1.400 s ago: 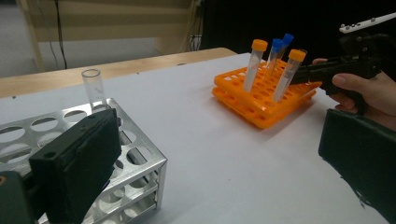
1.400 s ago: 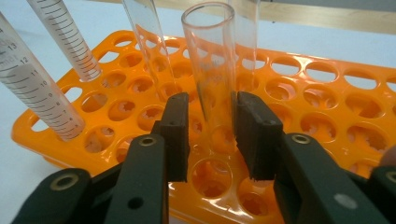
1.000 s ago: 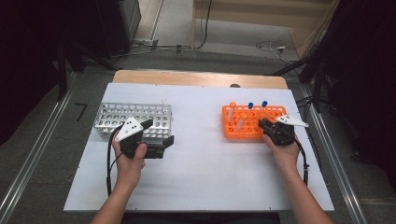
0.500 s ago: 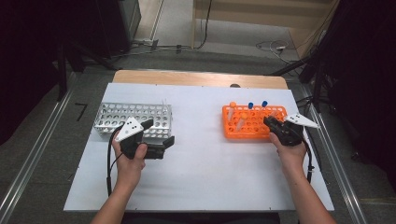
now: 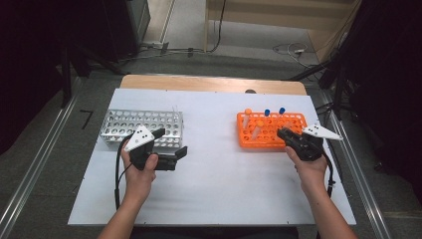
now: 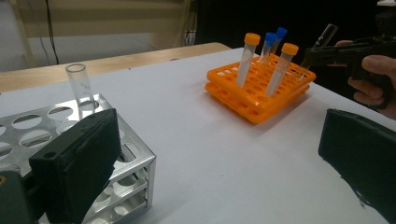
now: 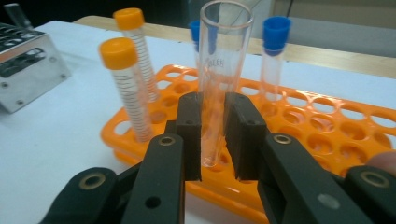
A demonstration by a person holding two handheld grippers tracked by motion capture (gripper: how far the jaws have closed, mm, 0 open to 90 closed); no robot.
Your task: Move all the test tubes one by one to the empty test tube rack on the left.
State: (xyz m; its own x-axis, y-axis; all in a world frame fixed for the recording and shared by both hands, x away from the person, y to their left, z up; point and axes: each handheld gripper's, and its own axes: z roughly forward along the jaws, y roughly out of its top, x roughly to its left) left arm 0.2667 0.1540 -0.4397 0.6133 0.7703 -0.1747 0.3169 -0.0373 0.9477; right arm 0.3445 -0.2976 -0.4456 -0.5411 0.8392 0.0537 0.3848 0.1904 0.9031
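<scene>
My right gripper [image 7: 212, 140] is clamped on a clear glass test tube [image 7: 219, 79]; both black pads press against its lower half, and its open mouth points up. The tube's rounded bottom hangs just above the orange tube rack [image 7: 327, 135], clear of the holes. In the high view, my right gripper [image 5: 284, 133] sits at the near right edge of the orange tube rack [image 5: 249, 142], on the right side of the white table [image 5: 214, 189].

The rack holds two orange-capped tubes [image 7: 123, 70] and two blue-capped tubes [image 7: 274, 56], all standing upright.

My left gripper [image 5: 174, 144] has its jaws wide apart with nothing between them. It rests on the table at the near right corner of the metal tube rack [image 5: 119, 124]. In the left gripper view, one pad is just beside that metal tube rack [image 6: 135, 158], which carries a second clear glass tube [image 6: 80, 86] standing upright in a corner hole.
</scene>
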